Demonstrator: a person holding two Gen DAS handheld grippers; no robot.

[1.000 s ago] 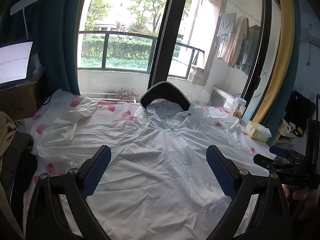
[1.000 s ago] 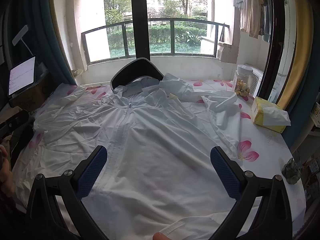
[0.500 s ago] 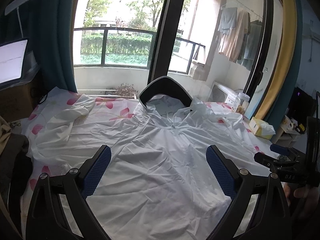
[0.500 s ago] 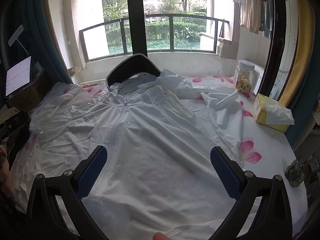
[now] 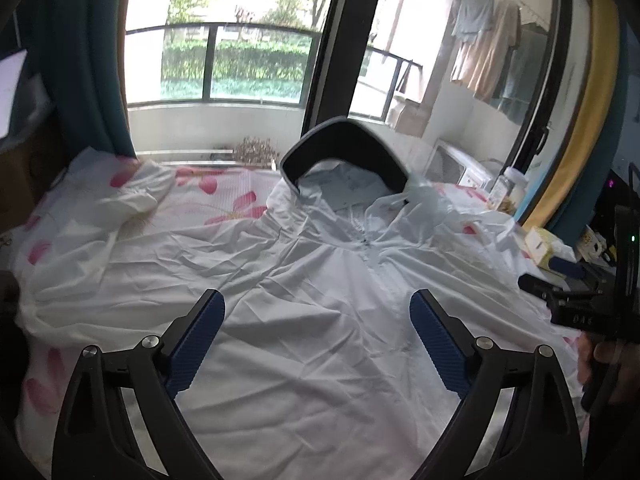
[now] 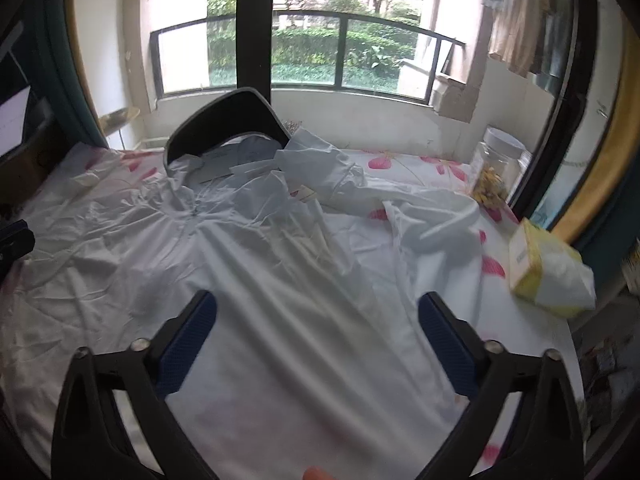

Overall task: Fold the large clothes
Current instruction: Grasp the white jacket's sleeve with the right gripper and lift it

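A large white zip-front hooded jacket [image 5: 320, 292] lies front-up and spread out on a table covered with a white cloth with pink flowers [image 5: 224, 196]. Its hood lies against a dark chair back [image 5: 344, 144]. One sleeve lies crumpled at the left [image 5: 132, 196], the other bunched at the right [image 6: 432, 216]. The jacket also shows in the right wrist view [image 6: 280, 280]. My left gripper [image 5: 316, 332] is open and empty above the jacket's lower left body. My right gripper [image 6: 316, 332] is open and empty above its lower right body.
A yellow tissue pack [image 6: 548, 272] and a clear jar [image 6: 496, 172] stand on the table's right side. The right-hand device [image 5: 580, 308] shows at the right edge of the left wrist view. Windows and a balcony railing [image 6: 320, 52] lie behind.
Both grippers have moved forward and a little lower over the jacket, still open. The jacket has not moved.
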